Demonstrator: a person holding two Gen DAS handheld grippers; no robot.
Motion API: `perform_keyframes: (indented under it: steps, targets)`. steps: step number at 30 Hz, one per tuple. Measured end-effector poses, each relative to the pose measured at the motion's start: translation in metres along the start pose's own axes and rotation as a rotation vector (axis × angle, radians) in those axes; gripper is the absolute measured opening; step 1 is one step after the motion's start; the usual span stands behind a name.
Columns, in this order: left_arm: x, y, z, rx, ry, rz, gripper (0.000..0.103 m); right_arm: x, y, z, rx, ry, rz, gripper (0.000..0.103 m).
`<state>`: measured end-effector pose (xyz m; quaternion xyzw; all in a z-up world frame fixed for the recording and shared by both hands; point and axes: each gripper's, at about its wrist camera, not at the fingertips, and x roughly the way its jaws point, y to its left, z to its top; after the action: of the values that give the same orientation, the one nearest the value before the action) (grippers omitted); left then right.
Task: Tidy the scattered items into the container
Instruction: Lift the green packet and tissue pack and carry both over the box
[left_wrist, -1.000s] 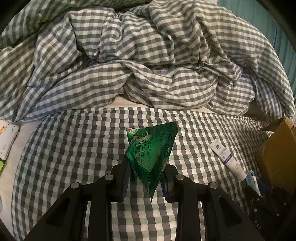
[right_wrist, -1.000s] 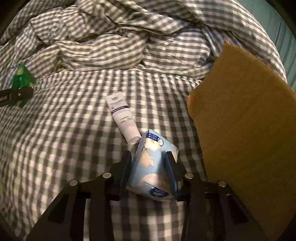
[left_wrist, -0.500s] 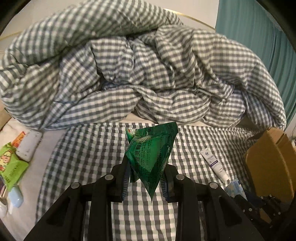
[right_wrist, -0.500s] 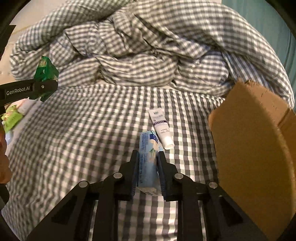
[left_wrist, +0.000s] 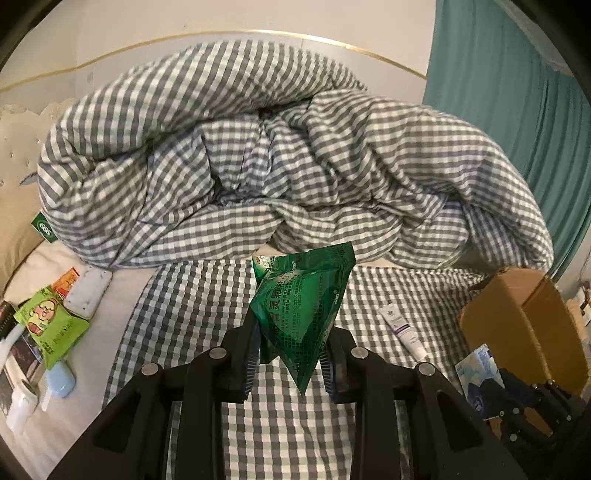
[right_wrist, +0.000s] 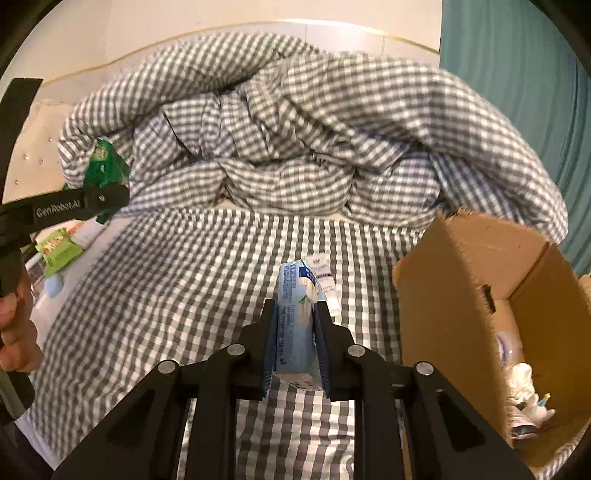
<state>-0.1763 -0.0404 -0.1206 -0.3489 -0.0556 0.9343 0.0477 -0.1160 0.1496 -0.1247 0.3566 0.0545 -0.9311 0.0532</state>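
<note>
Green foil first: pinching a crumpled, glossy green sachet (left_wrist: 303, 310) in the left gripper (left_wrist: 291, 354), with jaws nearly closed on its lower corner, and holding it clear above the grey-and-white checked sheet (right_wrist: 166, 295), mid-bed. Squeezing a soft pale-blue tissue pack (right_wrist: 297, 317) in the right gripper (right_wrist: 295, 343), with jaws having just been closing and now pressing its plastic wrap flat between the pads, and carrying it just left of the cardboard box (right_wrist: 461, 295).

Getting under way rather than finishing, judging by the spread: showing only a few things already down in the open brown box at near right, among them a small white figure (right_wrist: 524, 391) and wrapped bits too blurred to name. Leaving a slim white tube (left_wrist: 402, 328) lying flat on the sheet, just beyond the tissue pack. Leaving, too, a cluster at far left on the bare cream mattress edge: a puffy lime-green snack packet (left_wrist: 51, 325), a flat white case (left_wrist: 88, 291) with rounded corners, a small pale-blue plastic piece (left_wrist: 61, 380), and others too dark to name. Probably calling for two drops into the box, then further trips.

Framing it all with a rumpled gingham duvet (left_wrist: 258, 147), thick and soft-folded, heaped at the far side, and a ribbed teal curtain (left_wrist: 517, 110) at far right; noting rough, torn fibres along the box's raised flap.
</note>
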Motion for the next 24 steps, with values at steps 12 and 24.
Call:
perform_keyframes:
  steps: [12, 24]
  targets:
    - [-0.08, -0.029, 0.006, 0.025, -0.072, 0.002, 0.029, -0.085, -0.013, 0.022, 0.017, -0.132, 0.004, 0.019]
    - [-0.173, -0.058, -0.001, 0.082, -0.163, 0.014, 0.029, -0.173, -0.018, 0.029, 0.042, -0.257, 0.039, 0.019]
